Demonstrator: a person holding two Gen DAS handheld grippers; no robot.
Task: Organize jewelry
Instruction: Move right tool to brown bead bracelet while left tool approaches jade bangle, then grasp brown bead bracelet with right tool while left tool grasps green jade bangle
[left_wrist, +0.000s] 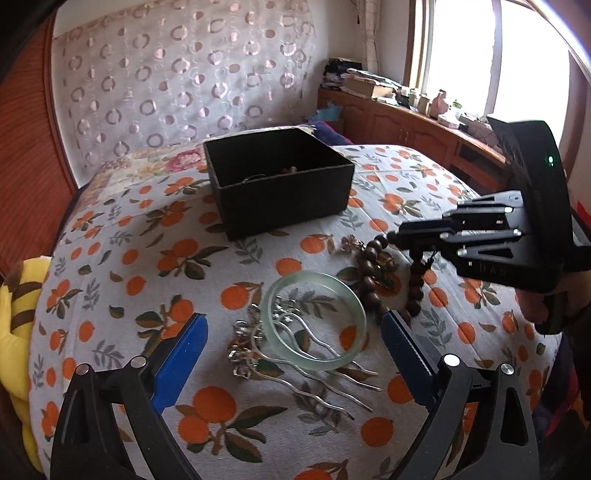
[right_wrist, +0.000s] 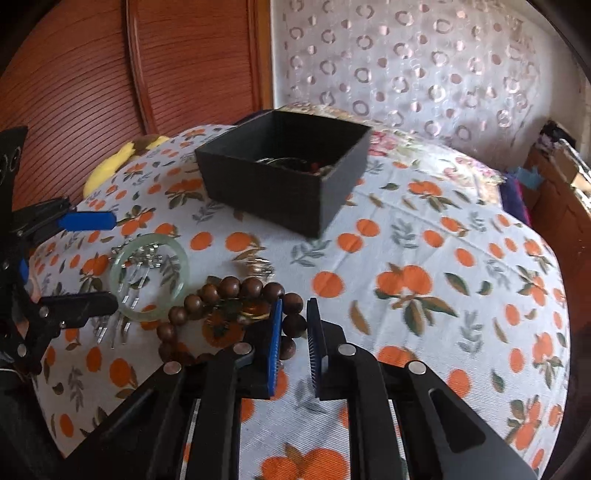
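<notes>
1. Bedspread (left_wrist: 155, 258) with orange fruit print covers the bed – all the jewelry lies on it.
2. Black box (left_wrist: 280, 181) stands open at the far side, well apart from the loose pieces; some small items lie inside, too dark to name.
3. Left gripper (left_wrist: 293, 354) hangs low over the bedspread with its jaws spread wide and holding nothing. The blue pads (left_wrist: 181, 362) stand on either side of the bangle and the combs without touching them.
4. Right gripper (right_wrist: 295, 325) points down at the beads. Its jaws are nearly closed, with one bead of the string between them; whether the pads already press on it I cannot tell.
5. Beads (right_wrist: 229, 291) – a brown wooden string in a loop – lie just beside the bangle, to its right in the left wrist view.
6. Bangle (left_wrist: 316, 315), pale green and glassy, lies flat, partly on top of the combs.
7. Combs (left_wrist: 295, 365), silver with wavy prongs, lie under and near the bangle; their ornate heads are beside its left edge.
</notes>
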